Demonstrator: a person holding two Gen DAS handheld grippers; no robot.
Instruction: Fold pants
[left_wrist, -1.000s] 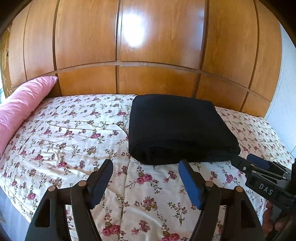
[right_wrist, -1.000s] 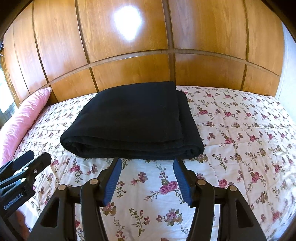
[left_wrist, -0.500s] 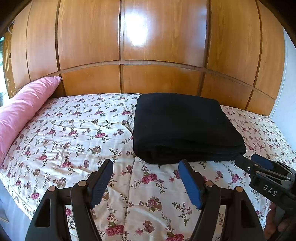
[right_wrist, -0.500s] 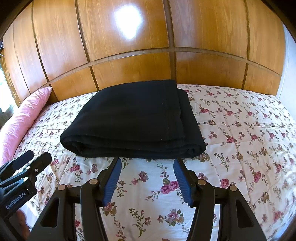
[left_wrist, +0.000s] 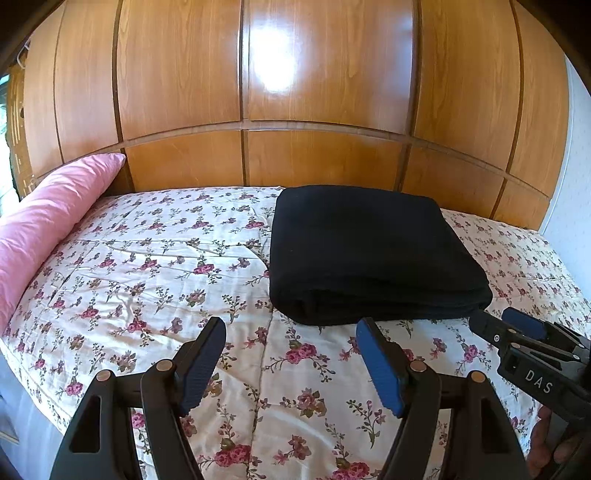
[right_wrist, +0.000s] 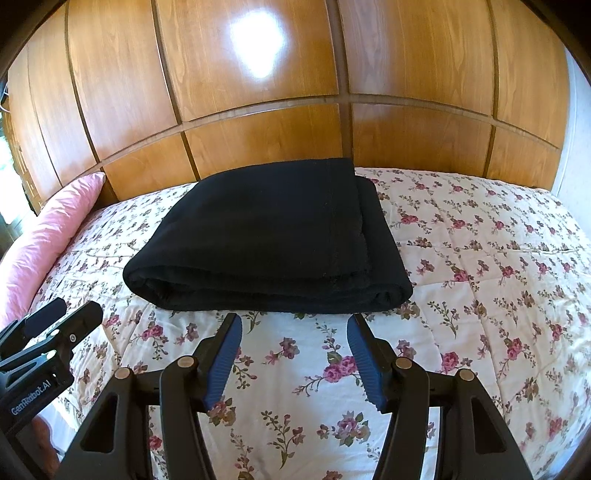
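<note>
- The black pants (right_wrist: 266, 236), folded into a thick fabric rectangle, are seen lying on the floral quilted bedspread (right_wrist: 480, 295).
- Left gripper (left_wrist: 291, 354) and right gripper (right_wrist: 293, 349) are held released, empty, near the fold.
- Folding is judged finished; only withdrawal is called for.

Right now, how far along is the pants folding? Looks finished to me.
It looks finished. The black pants lie in a compact folded stack on the floral bedspread, edges roughly squared. Nothing is in hand: the left gripper and right gripper are both open and empty, just short of the stack's near edge. At most, a little tidying may remain.
</note>
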